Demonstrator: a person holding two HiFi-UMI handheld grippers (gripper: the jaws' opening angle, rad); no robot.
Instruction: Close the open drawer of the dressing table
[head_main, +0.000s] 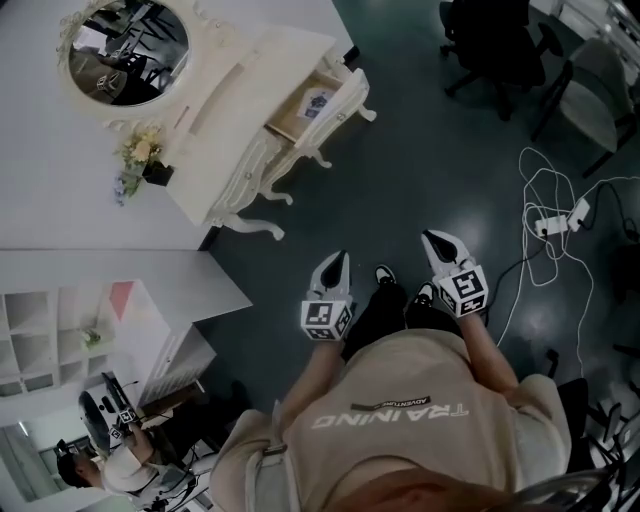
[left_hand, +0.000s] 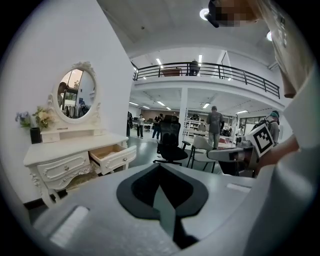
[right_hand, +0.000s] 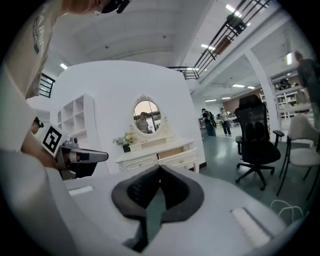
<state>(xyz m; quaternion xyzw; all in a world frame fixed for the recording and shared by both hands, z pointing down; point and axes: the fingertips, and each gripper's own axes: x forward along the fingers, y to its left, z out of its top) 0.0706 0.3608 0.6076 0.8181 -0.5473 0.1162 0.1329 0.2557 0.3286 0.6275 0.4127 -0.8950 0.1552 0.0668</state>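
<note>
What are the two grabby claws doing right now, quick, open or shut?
Left gripper: closed, holding nothing.
Right gripper: closed, holding nothing.

Dressing table: cream-painted, smooth satin finish, carved trim. Drawer inside: bare light wood, matt. Mirror: glossy glass. Floor: dark, smooth, faint sheen. Left gripper and right gripper: grey matt plastic bodies; black jaws, the right's inner faces ribbed. Shirt: beige cloth.

White dressing table: drawer pulled open.
</note>
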